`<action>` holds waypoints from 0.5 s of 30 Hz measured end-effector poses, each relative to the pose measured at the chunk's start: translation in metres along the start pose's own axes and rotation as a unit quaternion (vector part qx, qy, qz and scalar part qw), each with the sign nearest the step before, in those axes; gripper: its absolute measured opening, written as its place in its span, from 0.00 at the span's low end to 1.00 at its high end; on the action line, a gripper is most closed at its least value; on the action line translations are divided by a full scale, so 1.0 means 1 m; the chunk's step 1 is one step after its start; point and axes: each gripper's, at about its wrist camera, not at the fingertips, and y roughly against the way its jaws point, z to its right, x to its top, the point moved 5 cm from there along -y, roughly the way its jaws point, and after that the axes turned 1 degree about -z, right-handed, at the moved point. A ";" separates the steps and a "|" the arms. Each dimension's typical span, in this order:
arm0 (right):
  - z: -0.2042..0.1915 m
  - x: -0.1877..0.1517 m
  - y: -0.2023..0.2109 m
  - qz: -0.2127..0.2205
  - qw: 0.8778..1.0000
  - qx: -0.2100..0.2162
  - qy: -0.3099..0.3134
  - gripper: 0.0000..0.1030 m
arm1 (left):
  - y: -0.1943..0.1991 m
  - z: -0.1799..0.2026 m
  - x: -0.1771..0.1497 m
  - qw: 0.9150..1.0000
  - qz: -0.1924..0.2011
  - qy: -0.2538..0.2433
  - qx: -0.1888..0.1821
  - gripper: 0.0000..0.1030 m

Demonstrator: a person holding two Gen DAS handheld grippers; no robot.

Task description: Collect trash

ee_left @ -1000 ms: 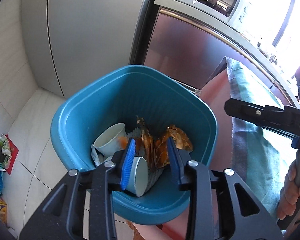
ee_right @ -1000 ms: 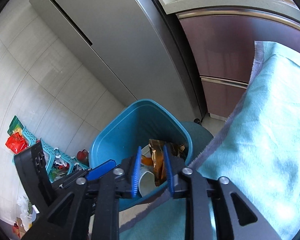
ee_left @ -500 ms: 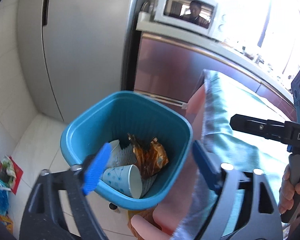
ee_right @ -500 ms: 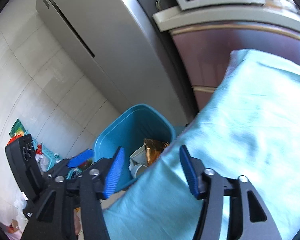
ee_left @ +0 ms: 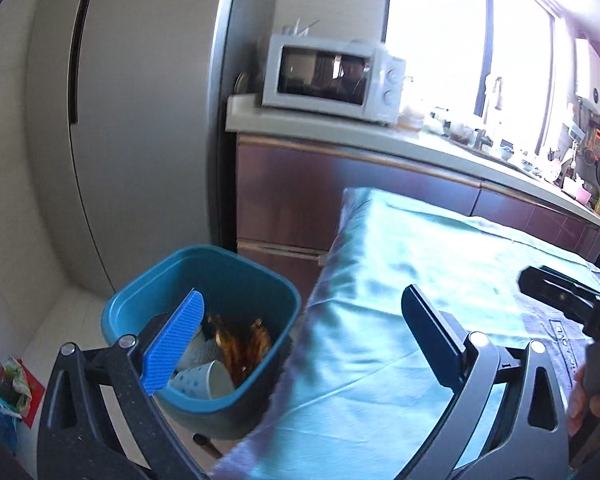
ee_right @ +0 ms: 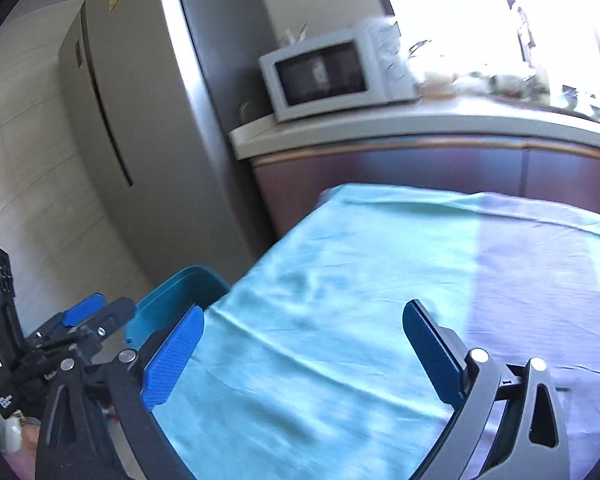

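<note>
A blue trash bin (ee_left: 220,276) stands on the floor beside the table's left end. It holds paper cups (ee_left: 208,380) and crumpled brown wrappers (ee_left: 240,344). My left gripper (ee_left: 303,294) hovers above the bin's right rim and the table edge; its jaws are opening, with nothing between them. My right gripper (ee_right: 303,309) hangs over the teal cloth (ee_right: 340,280); its jaws are opening too and hold nothing. The bin's rim (ee_right: 180,284) peeks out at the cloth's left edge. In the left wrist view the right gripper's black body (ee_left: 560,292) shows at the far right, held by a hand (ee_left: 588,396).
A tall grey fridge (ee_left: 140,120) stands behind the bin. To its right are dark red cabinets (ee_left: 300,200) and a counter with a white microwave (ee_left: 332,76). Colourful packets (ee_left: 4,380) lie on the floor at the far left. The teal cloth covers the table.
Both grippers' jaws went from narrow to wide. Both rose and drew back from above the bin toward the cloth-covered table, so the bin now looks smaller and further left.
</note>
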 end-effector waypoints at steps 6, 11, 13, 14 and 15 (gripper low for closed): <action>0.027 -0.010 0.052 0.066 0.994 -0.082 0.008 0.93 | 0.017 0.042 0.011 0.999 0.042 -0.027 -0.018 0.95; 0.048 -0.017 0.089 0.106 0.986 -0.131 0.006 0.93 | 0.029 0.072 0.015 0.996 0.069 -0.044 -0.032 0.95; 0.055 -0.019 0.101 0.117 0.983 -0.141 0.001 0.93 | 0.033 0.084 0.015 0.995 0.077 -0.048 -0.036 0.95; 0.058 -0.019 0.106 0.123 0.982 -0.146 -0.002 0.93 | 0.035 0.089 0.015 0.995 0.081 -0.050 -0.040 0.95; 0.060 -0.019 0.110 0.130 0.980 -0.150 -0.005 0.93 | 0.036 0.094 0.015 0.994 0.083 -0.053 -0.042 0.95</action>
